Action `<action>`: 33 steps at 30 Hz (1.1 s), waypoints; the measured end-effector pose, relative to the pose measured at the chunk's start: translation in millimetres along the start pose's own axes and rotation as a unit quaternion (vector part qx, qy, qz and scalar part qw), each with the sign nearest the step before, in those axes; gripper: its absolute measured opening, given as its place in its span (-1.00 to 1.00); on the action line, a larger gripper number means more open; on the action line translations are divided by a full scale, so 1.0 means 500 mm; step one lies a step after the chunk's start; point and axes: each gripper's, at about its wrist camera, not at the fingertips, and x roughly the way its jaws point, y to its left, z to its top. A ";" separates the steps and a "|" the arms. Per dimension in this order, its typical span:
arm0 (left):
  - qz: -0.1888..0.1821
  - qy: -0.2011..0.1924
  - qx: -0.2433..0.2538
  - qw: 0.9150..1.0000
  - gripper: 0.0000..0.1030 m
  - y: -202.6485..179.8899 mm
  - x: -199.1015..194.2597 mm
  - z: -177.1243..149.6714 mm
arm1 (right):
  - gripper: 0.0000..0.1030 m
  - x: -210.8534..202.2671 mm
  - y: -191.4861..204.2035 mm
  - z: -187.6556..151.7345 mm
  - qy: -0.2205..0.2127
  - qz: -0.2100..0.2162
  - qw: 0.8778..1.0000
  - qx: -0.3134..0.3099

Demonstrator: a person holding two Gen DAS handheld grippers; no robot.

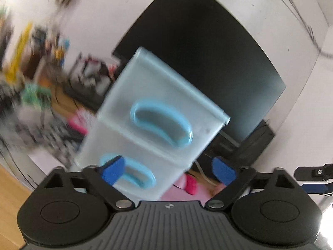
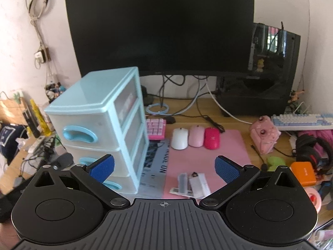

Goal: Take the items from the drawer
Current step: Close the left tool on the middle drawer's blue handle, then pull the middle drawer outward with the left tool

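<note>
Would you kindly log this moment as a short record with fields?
drawer unit: light blue drawer unit, three drawers, all shut
left gripper: left gripper open, facing the drawer fronts, holding nothing
right gripper: right gripper open, holding nothing
pink mat: pink mat carries three mice and small packets
monitor: monitor dark

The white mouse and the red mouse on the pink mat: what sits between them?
In the right wrist view, a pale pink mouse lies between the white mouse and the red mouse, all three side by side on the pink mat.

Spread fingers (image 1: 113, 171) before drawer unit (image 1: 158, 112)
</note>
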 end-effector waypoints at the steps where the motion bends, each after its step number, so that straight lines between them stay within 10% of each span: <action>1: -0.009 0.000 -0.009 1.000 0.63 0.010 0.010 -0.011 | 1.00 -0.002 -0.001 0.001 0.000 -0.003 1.000 -0.005; 10: -0.086 -0.030 -0.122 0.988 0.61 0.101 0.060 -0.063 | 1.00 -0.018 -0.005 0.008 -0.002 -0.032 0.998 -0.049; 25: -0.121 -0.035 -0.149 0.981 0.29 0.149 0.091 -0.073 | 1.00 -0.029 0.016 0.008 -0.003 -0.031 0.997 -0.064; 33: -0.115 -0.025 -0.163 0.980 -0.58 0.178 0.091 -0.078 | 1.00 -0.036 0.029 0.012 -0.007 -0.031 0.997 -0.068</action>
